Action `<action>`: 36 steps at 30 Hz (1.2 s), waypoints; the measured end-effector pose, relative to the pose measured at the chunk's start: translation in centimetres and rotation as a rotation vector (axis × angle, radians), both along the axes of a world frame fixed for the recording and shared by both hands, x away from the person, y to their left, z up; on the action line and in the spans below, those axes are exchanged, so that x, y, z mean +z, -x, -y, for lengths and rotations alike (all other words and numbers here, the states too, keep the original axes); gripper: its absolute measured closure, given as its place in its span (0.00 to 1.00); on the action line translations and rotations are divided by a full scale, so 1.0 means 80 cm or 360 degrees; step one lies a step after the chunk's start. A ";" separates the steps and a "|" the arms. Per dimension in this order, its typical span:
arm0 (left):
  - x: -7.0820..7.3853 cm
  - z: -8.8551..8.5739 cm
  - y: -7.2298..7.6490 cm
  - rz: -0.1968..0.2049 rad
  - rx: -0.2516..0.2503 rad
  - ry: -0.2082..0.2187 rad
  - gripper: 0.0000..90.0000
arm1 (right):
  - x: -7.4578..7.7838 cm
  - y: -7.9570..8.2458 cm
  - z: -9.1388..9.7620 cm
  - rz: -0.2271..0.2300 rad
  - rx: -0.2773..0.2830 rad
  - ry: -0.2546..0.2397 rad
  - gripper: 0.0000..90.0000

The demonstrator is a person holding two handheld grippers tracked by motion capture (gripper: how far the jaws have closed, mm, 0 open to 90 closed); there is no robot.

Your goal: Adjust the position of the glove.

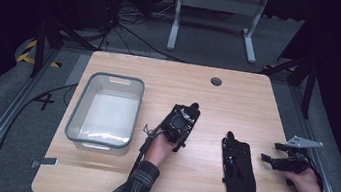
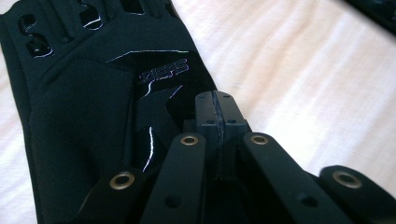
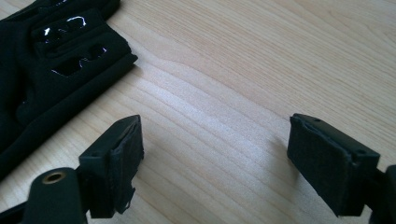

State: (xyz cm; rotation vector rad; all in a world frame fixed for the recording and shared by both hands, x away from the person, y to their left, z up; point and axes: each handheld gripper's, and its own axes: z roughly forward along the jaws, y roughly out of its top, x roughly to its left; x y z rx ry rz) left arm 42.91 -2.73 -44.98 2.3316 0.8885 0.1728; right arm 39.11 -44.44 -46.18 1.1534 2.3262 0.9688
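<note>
Looking down from the high view, I see my left gripper (image 1: 184, 120) in the middle of the table (image 1: 239, 93), just right of the grey bin (image 1: 76, 113). Its jaws are pressed fully together. In the left gripper view they lie over the edge of a first glove (image 2: 84, 121), but whether they pinch its fabric I cannot tell. I judge that the gripper sits so near the bin because the glove is meant to go inside it. The second glove (image 1: 239, 167) lies flat on the near right part of the table, its length running from near to far. My right gripper (image 1: 271, 153) waits just right of it with jaws spread wide and nothing between them, probably ready to take it. Bare wood separates the left gripper from the bin wall, so the way there is free. The right hand is close to the right table edge.
</note>
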 end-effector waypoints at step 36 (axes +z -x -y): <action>0.023 0.017 0.074 0.0028 -0.0261 0.0146 0.99 | 0.000 0.000 0.000 0.0000 0.0000 0.0000 0.21</action>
